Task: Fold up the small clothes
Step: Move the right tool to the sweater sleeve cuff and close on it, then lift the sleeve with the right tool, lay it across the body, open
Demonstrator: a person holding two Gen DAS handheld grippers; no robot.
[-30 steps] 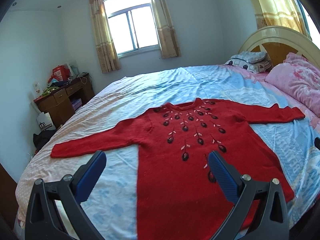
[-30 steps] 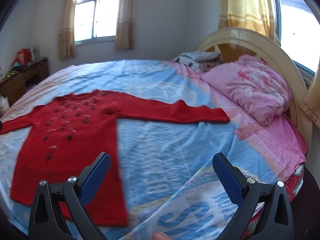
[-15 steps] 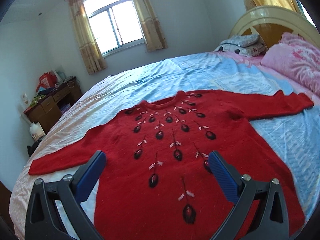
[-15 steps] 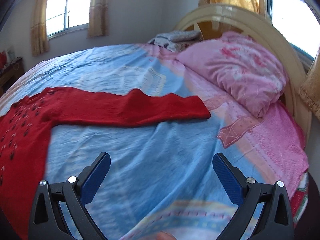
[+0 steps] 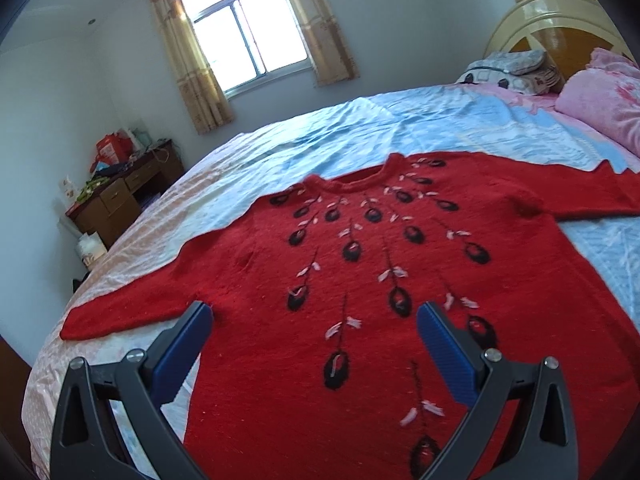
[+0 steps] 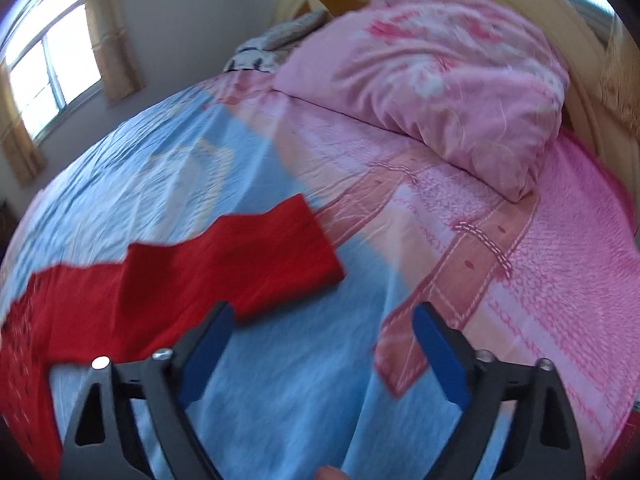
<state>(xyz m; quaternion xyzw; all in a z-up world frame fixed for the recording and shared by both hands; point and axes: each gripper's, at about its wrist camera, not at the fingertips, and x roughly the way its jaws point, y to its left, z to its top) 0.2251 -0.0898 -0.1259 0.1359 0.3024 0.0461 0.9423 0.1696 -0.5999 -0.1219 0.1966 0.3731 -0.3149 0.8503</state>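
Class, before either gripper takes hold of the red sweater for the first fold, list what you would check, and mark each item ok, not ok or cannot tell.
1. Red sweater spread flat, front up: ok.
2. Left gripper open, holding nothing: ok.
3. Right gripper open, holding nothing: ok.
4. Right sleeve cuff lying flat on the bedsheet, ahead of the right gripper: ok.
5. Left sleeve straight, on the bed: ok.
6. Sweater's bottom hem smooth: cannot tell, out of view.

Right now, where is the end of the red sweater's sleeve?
In the right wrist view, the sleeve end lies flat on the blue sheet, just beyond the open right tongs, toward their left finger, short of the pink pillow.
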